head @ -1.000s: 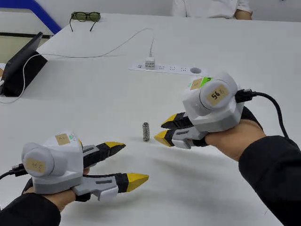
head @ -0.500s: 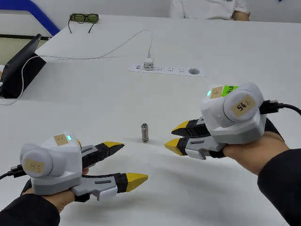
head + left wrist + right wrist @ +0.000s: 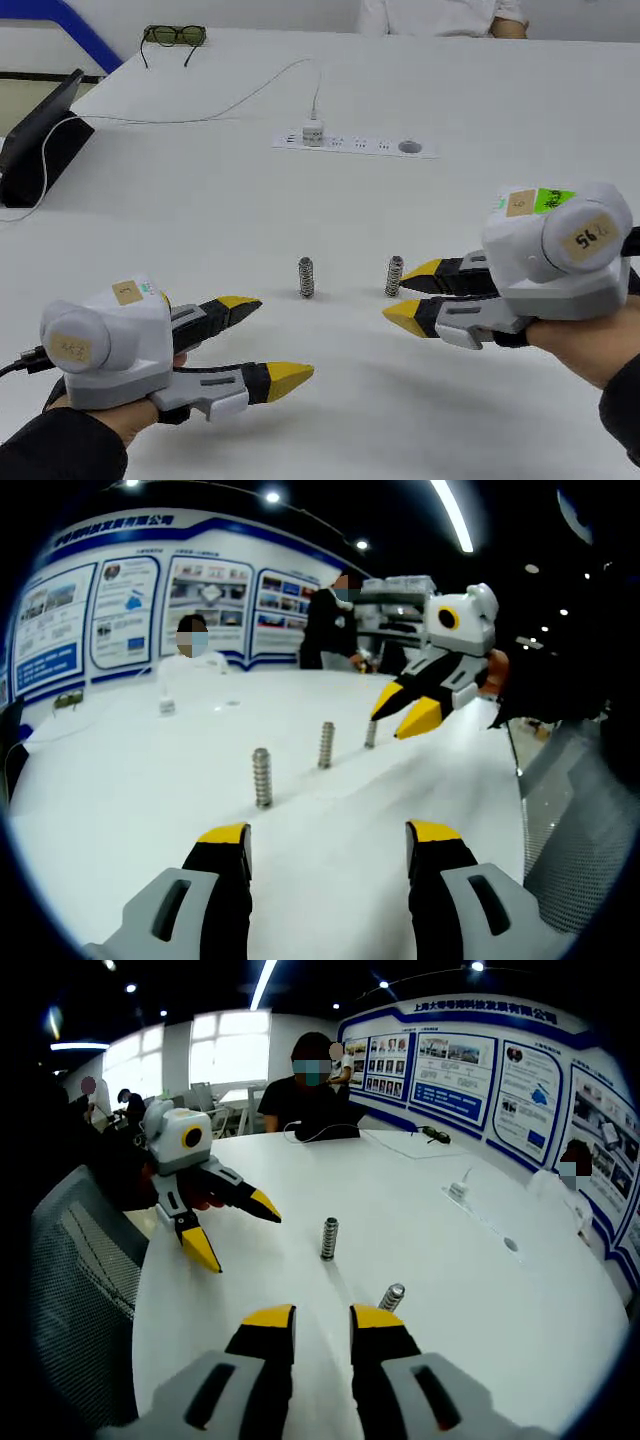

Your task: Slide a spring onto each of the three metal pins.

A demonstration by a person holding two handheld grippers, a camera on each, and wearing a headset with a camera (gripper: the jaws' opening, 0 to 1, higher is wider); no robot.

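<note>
Two upright metal pins, each wrapped in a spring, stand mid-table: one (image 3: pixel 306 278) and another (image 3: pixel 394 276) to its right. In the left gripper view they show as a row, near pin (image 3: pixel 262 777), middle pin (image 3: pixel 326 744) and a third pin (image 3: pixel 371 733), too small to tell if it carries a spring. My left gripper (image 3: pixel 268 340) hovers open and holds nothing at the lower left, short of the pins. My right gripper (image 3: pixel 410 293) is open with nothing between its jaws, its tips just right of the second pin. Its own view shows two pins (image 3: pixel 329 1238) (image 3: pixel 391 1297).
A white power strip (image 3: pixel 355 144) with a plugged cable lies further back on the white table (image 3: pixel 200 200). Dark glasses (image 3: pixel 175 35) rest at the far edge and a black tablet stand (image 3: pixel 40 140) sits at the left. A person sits across the table.
My right gripper has drawn back to the right and toward me, away from the first pin, and a second spring-covered pin now shows beside its tips. The left gripper has barely moved.
</note>
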